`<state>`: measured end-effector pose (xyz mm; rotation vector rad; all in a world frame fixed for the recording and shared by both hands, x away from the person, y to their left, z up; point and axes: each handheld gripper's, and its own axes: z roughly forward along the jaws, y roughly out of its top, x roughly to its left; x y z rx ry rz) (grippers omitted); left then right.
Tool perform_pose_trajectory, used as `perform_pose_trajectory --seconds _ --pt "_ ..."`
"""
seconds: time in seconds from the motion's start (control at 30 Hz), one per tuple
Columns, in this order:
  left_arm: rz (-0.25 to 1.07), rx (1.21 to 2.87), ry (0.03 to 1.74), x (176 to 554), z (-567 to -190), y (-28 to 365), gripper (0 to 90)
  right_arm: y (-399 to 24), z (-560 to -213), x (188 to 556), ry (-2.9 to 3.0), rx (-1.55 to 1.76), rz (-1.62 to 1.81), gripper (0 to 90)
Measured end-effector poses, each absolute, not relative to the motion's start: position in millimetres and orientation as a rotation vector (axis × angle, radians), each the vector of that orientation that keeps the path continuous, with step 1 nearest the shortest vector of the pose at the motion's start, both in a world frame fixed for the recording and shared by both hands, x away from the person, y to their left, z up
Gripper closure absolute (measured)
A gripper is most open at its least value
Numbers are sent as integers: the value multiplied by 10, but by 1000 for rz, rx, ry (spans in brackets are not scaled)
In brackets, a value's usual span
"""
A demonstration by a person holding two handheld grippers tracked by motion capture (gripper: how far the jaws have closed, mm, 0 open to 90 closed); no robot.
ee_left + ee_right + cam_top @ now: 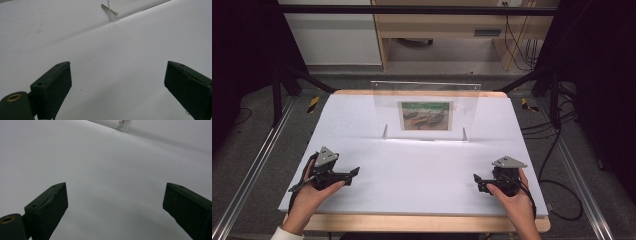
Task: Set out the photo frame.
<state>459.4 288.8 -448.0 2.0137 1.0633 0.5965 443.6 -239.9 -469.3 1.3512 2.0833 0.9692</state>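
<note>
We see one clear acrylic stand (426, 107) far on the smooth white worktop (412, 170); left claw (353, 173) and right claw (477, 181) gape apart, gripping nothing.

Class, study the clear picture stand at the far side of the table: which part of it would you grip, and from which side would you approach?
Probably the two upright side edges of the clear picture stand, one pair of tongs each: left tongs from the left, right tongs from the right. The panel stands upright and thin, broad face towards the person, on small feet; both tongs are open and empty.
</note>
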Motion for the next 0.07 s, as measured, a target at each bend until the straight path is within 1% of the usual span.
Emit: perform_pose_trajectory --seconds 0.07 --pt "596 2018 1059 4588 -4485 2877 73 -2427 -4707 4454 2070 1368 978 66"
